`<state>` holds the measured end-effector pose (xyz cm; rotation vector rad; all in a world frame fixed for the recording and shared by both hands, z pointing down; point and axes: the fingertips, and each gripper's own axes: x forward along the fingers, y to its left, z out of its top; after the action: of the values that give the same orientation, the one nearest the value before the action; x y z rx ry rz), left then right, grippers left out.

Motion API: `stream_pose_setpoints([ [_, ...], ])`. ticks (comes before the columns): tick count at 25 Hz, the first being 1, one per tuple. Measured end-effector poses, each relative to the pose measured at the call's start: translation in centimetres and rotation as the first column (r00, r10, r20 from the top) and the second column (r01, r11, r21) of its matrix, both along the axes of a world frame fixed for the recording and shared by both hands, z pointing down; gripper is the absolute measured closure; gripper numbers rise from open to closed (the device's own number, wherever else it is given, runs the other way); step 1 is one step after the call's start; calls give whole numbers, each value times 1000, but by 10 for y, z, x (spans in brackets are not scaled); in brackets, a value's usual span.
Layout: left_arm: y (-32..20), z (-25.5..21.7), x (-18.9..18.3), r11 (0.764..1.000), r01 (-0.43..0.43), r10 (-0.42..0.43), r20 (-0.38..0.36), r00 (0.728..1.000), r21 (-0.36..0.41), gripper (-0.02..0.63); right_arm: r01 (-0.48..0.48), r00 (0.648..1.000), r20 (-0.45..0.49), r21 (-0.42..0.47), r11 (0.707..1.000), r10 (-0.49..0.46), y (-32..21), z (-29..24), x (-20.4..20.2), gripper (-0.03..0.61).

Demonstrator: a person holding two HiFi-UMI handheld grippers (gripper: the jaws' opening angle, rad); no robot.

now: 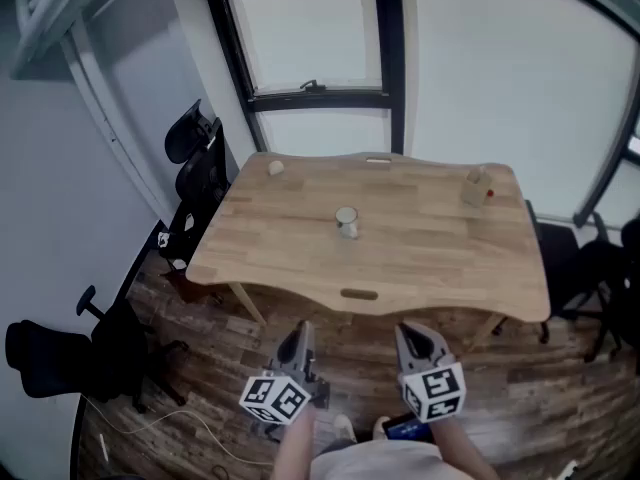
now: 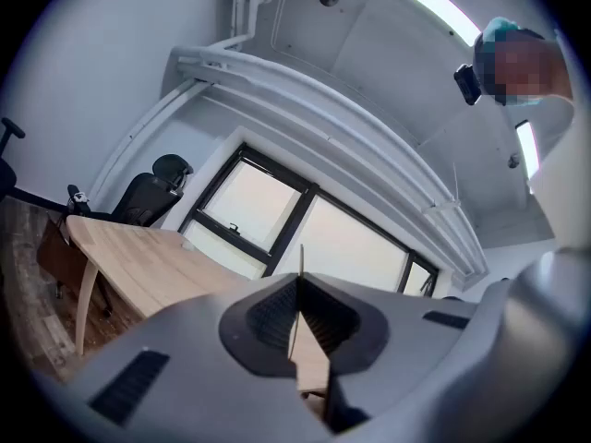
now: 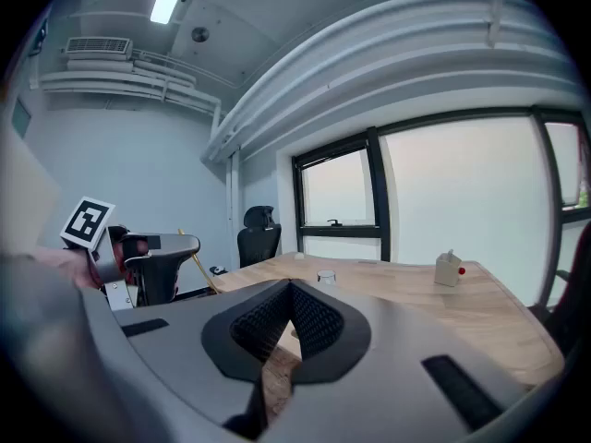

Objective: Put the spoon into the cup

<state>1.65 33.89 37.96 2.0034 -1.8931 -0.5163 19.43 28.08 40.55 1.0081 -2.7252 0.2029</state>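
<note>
Underfoot is dark plank flooring (image 1: 200,438); the pale wooden counter (image 1: 420,258) stands below a black-framed window (image 1: 310,38), with office chairs (image 1: 195,158) at its left end. Print noted: black-and-white square markers on the cubes (image 1: 275,400) of your tongs. Your left tongs (image 1: 300,336) are closed on the spoon (image 2: 299,264), held short of the counter's near edge. Your right tongs (image 1: 411,336) are closed with nothing between them. The head view does not resolve the spoon. The left gripper view shows it edge-on, a thin line standing near upright above the jaw tips. The right gripper view shows it as a pale yellow stick crossing the left tongs, long axis slanting from upper left to lower right. The cup (image 1: 346,222) stands upright mid-counter, well apart from both tongs. A small box (image 1: 477,187) with a red spot sits near the far right corner.
</note>
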Motion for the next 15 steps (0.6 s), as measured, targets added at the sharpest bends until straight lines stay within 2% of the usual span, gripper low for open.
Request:
stream_pose_setpoints([
  [3, 0, 3, -1, 1000, 6, -6, 13, 1000, -14, 611, 1, 1000, 1, 1, 1000, -1, -1, 7, 3, 581],
  [10, -2, 4, 3, 1000, 18, -19, -23, 1000, -10, 611, 1, 1000, 17, 23, 1000, -2, -8, 10, 12, 581],
  [15, -4, 4, 10, 1000, 27, -27, -15, 1000, -11, 611, 9, 999, 44, -36, 999, -7, -11, 9, 16, 581],
])
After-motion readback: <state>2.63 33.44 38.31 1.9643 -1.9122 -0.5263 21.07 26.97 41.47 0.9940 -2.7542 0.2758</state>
